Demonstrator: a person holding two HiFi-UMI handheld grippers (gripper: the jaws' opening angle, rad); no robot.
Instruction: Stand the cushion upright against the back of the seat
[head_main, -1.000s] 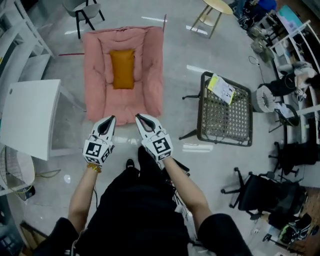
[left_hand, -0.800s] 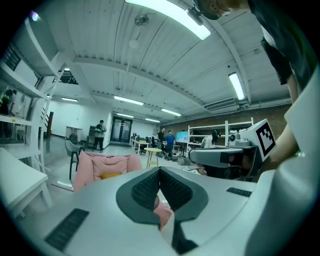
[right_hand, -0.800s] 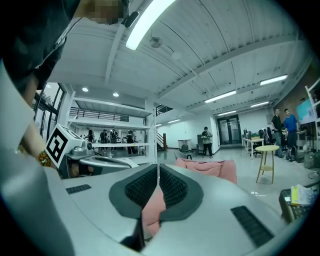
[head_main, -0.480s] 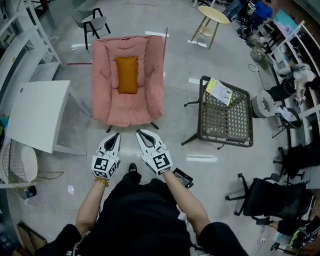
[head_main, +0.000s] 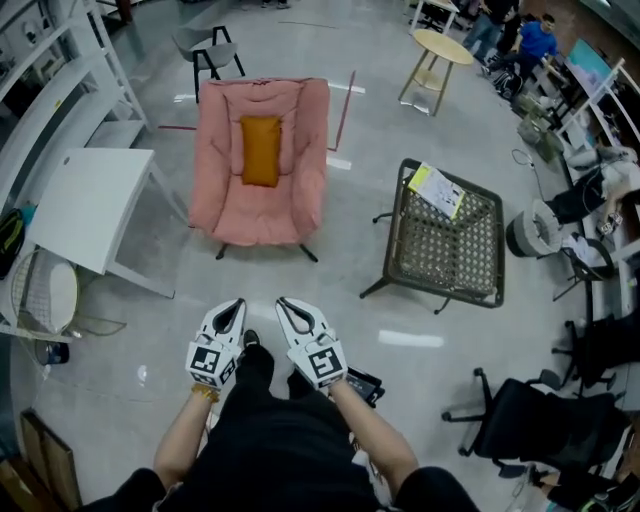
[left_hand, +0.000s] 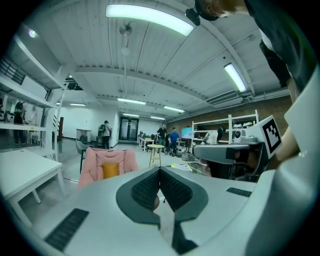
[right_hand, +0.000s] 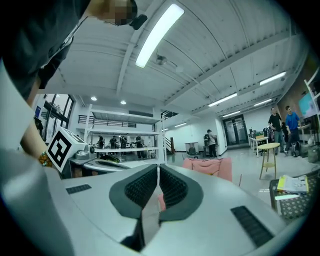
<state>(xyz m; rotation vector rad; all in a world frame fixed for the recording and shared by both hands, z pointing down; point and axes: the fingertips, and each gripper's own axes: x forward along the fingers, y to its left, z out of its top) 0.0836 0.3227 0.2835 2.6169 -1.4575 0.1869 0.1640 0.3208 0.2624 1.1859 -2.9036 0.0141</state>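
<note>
Nearest to us, the left gripper (head_main: 235, 306) and right gripper (head_main: 286, 305) are held side by side in front of our dark clothing, pointing towards the chair, each with its jaws pressed together and gripping nothing. Just by our right wrist a small black device (head_main: 362, 383) shows at the edge of our clothing. A stretch of glossy grey floor (head_main: 300, 285) lies between the grippers and the pink chair (head_main: 305, 150), which stands well apart from us, straight ahead. The cushion (head_main: 261, 150), orange, sits in the middle of that chair; in the left gripper view it appears to stand against the padded back, with pink padding to either side of it. To the chair's left stands a white table (head_main: 85, 205), its corner near the chair's arm, and nearer to us beside it a white wire basket (head_main: 45, 295). To the chair's right, apart from it, is a woven chair frame (head_main: 445, 245) with a yellow-and-white leaflet (head_main: 438, 188) lying on its far corner. A thin red rod (head_main: 345, 110) leans just beside the pink chair's right side. A black office chair (head_main: 530, 425) stands low at our right. Beyond the pink chair are a grey chair (head_main: 210, 45) and a round stool (head_main: 440, 45), with white shelving (head_main: 60, 60) along the left wall and people (head_main: 535, 35) standing far off.
</note>
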